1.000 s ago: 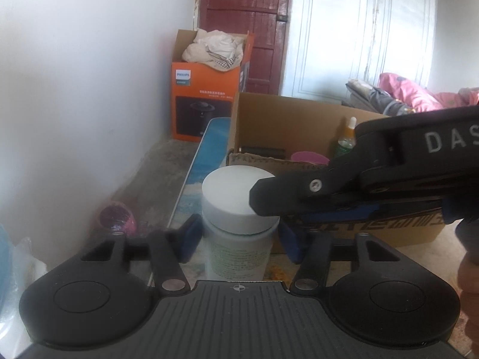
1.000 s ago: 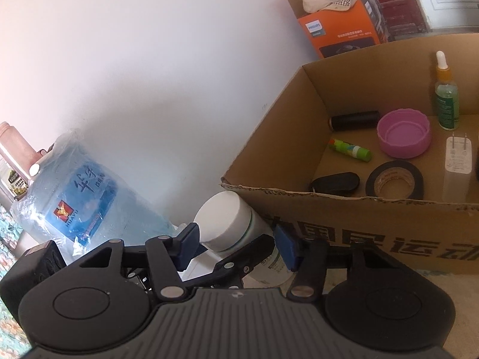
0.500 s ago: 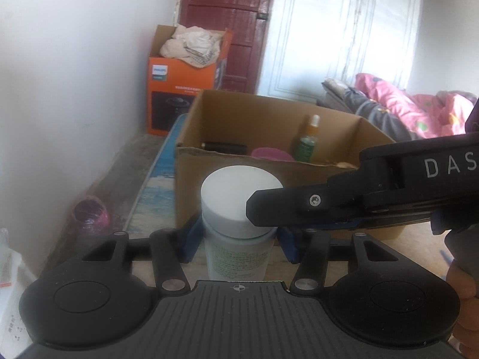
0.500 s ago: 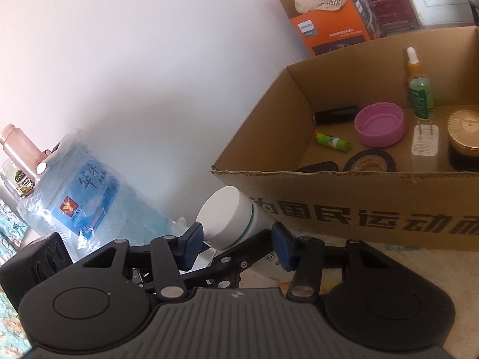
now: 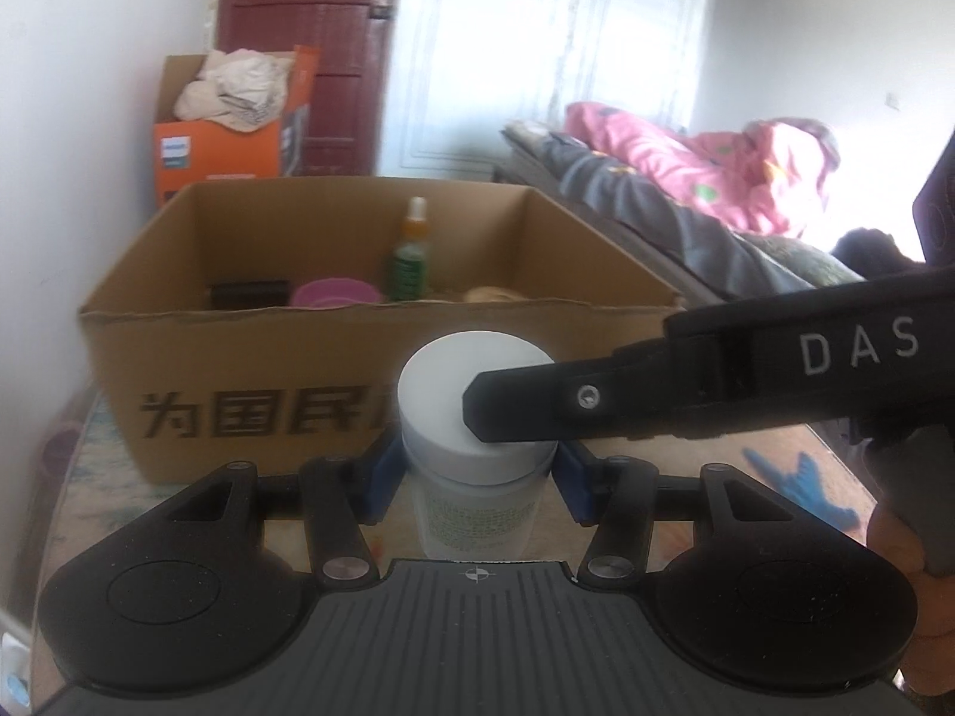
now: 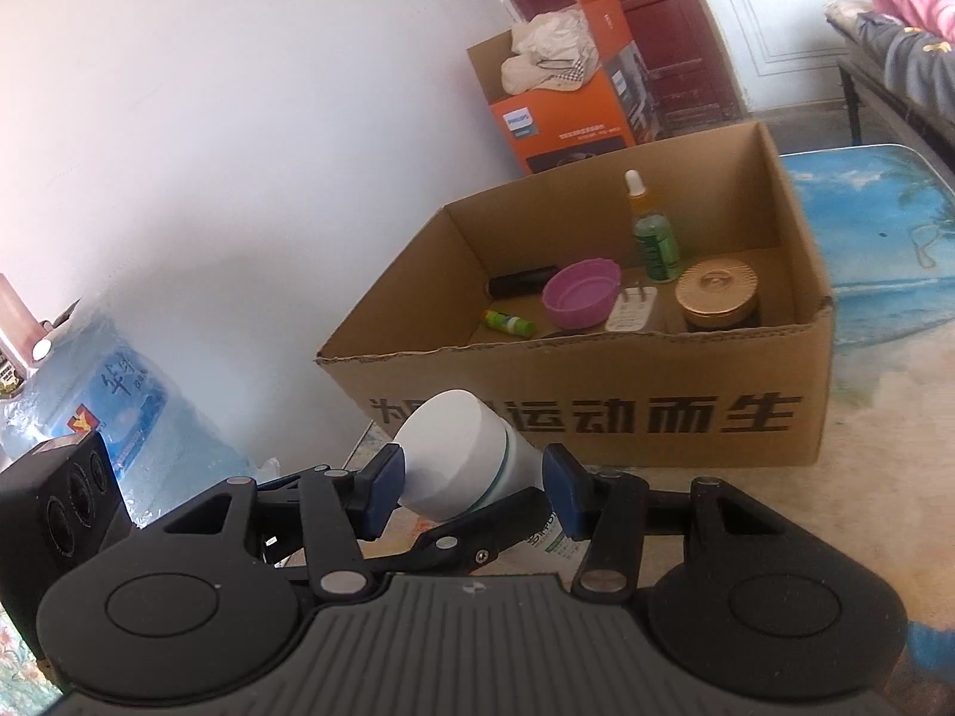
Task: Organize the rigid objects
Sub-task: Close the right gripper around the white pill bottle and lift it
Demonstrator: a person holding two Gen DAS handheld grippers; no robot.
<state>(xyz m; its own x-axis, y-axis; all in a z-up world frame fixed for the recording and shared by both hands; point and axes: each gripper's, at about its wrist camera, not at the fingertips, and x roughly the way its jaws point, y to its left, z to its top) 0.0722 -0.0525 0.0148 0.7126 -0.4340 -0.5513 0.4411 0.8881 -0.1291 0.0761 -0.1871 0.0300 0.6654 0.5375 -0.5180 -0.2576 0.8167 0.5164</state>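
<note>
Both grippers, left gripper (image 5: 474,471) and right gripper (image 6: 471,486), are clamping the white-capped jar (image 5: 474,417); ahead, the cardboard box (image 6: 597,411) is already holding several items, this jar is waiting to join.

jar (image 5: 477,411): lid part-hidden by right tongs (image 5: 507,411) | box (image 5: 250,322) contents mostly behind front wall

Between my left jaws a white-lidded jar (image 5: 474,417) with a translucent body and a printed label stands upright, just in front of the open cardboard box (image 5: 250,417); my right jaws flank its lid.
</note>
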